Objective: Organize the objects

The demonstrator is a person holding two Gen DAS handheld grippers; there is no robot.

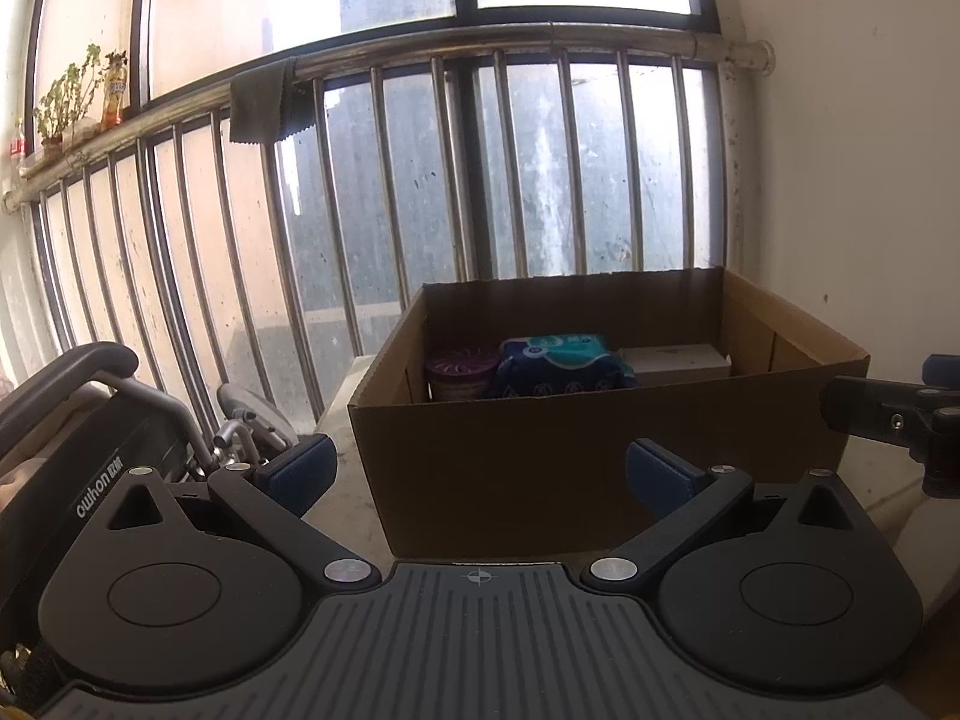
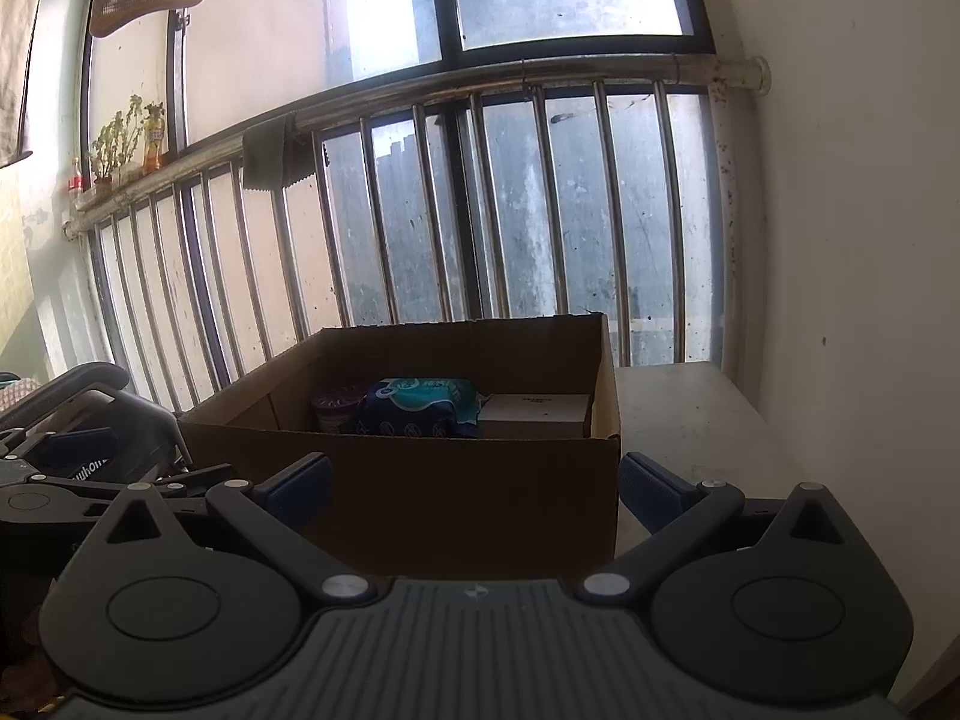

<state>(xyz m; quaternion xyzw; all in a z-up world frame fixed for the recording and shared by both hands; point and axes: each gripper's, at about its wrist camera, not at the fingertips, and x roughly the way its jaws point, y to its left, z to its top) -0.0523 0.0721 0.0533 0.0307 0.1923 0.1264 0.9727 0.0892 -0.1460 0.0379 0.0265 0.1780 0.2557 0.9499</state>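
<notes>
Left wrist: one cardboard box (image 1: 540,456) holding three items; both grippers' fingers (image 1: 300,468) spread, empty.

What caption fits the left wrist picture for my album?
Open left gripper faces a cardboard box holding a purple tub, blue packet and white box.

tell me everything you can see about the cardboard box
The cardboard box is plain brown corrugated card, rectangular and open-topped, with no top flaps showing. It stands upright on a pale tabletop by the barred window, near the wall. Along its far side sit a purple-lidded tub, a blue and teal soft pack and a small pale box. Both hand-held grippers are short of it, not touching.
</notes>
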